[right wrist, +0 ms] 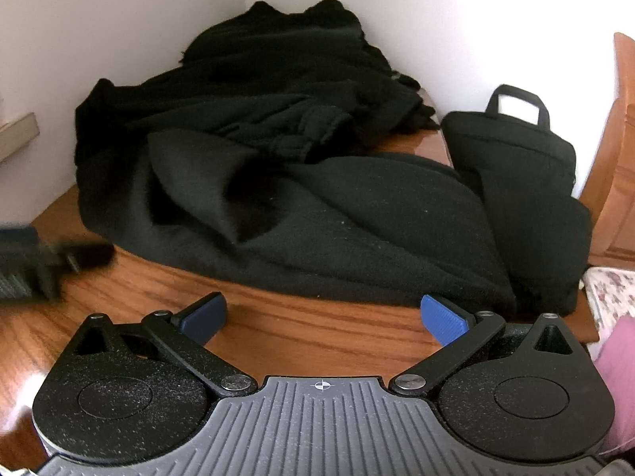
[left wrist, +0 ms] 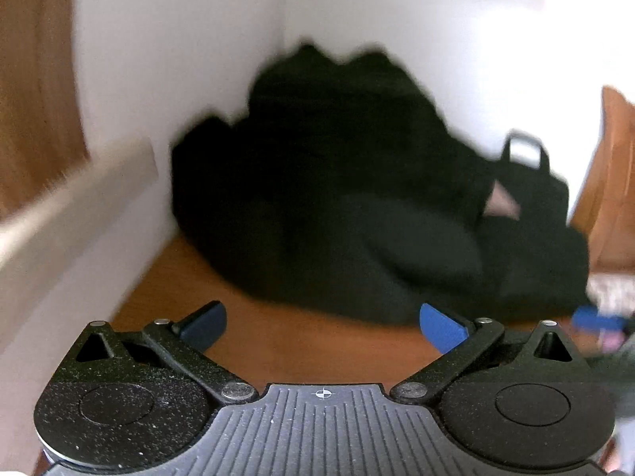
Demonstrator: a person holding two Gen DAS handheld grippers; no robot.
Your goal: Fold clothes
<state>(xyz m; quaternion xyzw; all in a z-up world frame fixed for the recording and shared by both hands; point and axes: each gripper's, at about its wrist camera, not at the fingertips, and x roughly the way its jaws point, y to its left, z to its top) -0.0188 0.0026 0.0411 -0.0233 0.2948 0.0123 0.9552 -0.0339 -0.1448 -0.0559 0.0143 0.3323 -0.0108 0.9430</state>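
Note:
A heap of black clothes (right wrist: pixel 285 182) lies crumpled on a wooden table (right wrist: pixel 317 329), piled into the wall corner. It also shows in the left wrist view (left wrist: pixel 317 198), blurred. My right gripper (right wrist: pixel 323 317) is open and empty, just short of the heap's near edge. My left gripper (left wrist: pixel 323 325) is open and empty, also in front of the heap. The left gripper shows blurred at the left edge of the right wrist view (right wrist: pixel 47 258). The right gripper's blue fingertips (left wrist: pixel 599 321) show at the right edge of the left wrist view.
A black bag with a handle (right wrist: pixel 524 150) stands at the table's right side against the wall. White walls (right wrist: pixel 119 20) close the back and left. Wooden furniture (right wrist: pixel 619 182) and floral fabric (right wrist: pixel 611 289) lie to the right. A ledge (left wrist: pixel 71 206) runs along the left wall.

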